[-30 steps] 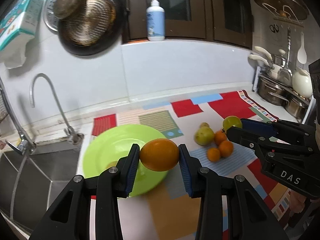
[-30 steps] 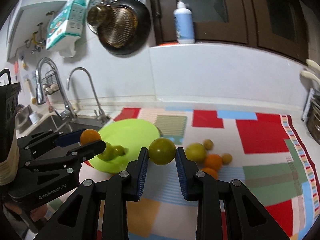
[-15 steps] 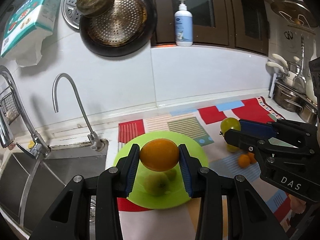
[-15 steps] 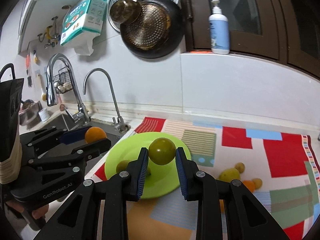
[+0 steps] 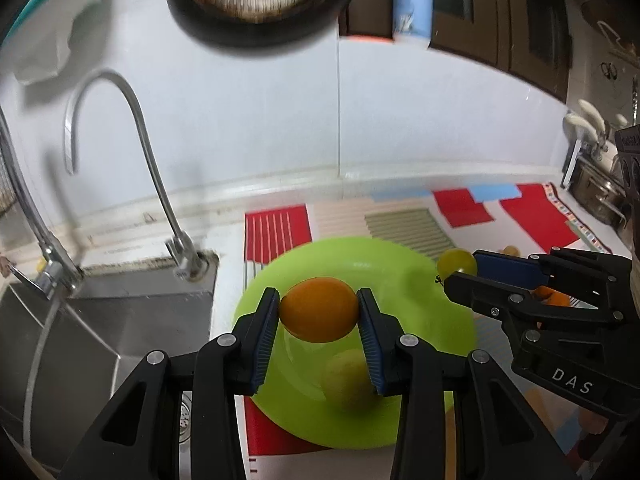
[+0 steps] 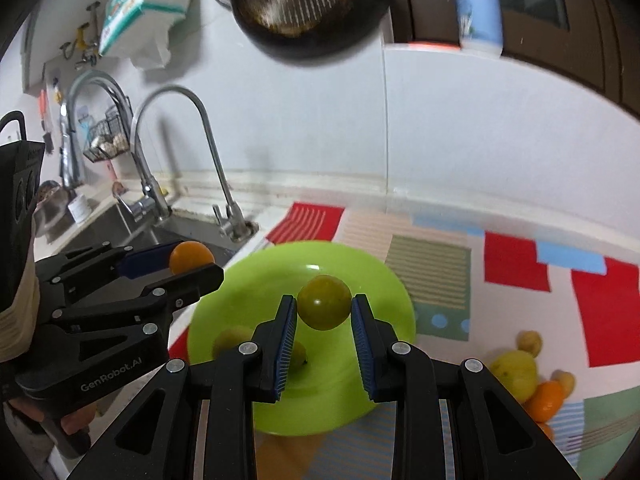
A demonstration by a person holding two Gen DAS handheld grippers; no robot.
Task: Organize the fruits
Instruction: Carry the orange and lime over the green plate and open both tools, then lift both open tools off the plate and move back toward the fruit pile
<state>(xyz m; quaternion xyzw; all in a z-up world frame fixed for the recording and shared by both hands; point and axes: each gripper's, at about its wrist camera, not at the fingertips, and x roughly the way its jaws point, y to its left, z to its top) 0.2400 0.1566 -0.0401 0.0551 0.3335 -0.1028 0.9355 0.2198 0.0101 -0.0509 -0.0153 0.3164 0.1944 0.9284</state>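
Orange (image 5: 319, 314), smooth and glossy, sits clamped between the left gripper (image 5: 319, 336) pads above the green plate (image 5: 420, 268). Right gripper (image 6: 323, 334) pinches a round green-yellow fruit (image 6: 325, 307) over the same plate, near the patterned mat's (image 6: 516, 264) sink-side edge.

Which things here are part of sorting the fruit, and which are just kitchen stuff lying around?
Part of the job:
left gripper holding the orange
right gripper holding the green fruit
green plate with fruit already on it
loose fruit pile on the mat

Just lying about:
faucet
sink
hanging pan
soap bottle
tissue pack
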